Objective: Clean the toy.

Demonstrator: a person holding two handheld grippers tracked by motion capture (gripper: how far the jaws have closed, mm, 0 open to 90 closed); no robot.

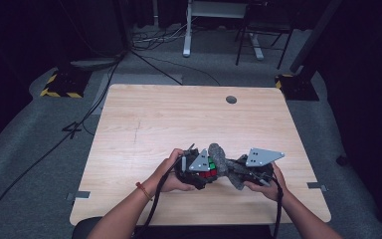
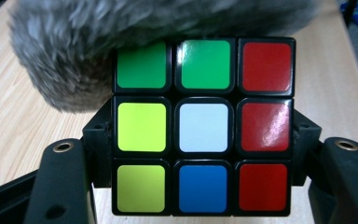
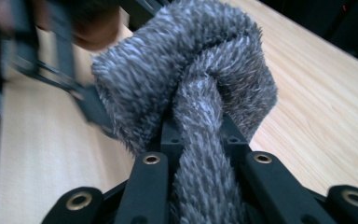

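We grip one scrambled plastic puzzle cube with coloured stickers (image 2: 204, 126) between the left gripper's (image 1: 195, 172) clamped jaws. At its three o'clock, the right gripper (image 1: 243, 172) is clamped on one fuzzy grey cloth (image 3: 200, 93), which touches the cube's top edge. Both sit near the six o'clock edge of the pale wooden table (image 1: 179, 119); open board stretches toward twelve o'clock.
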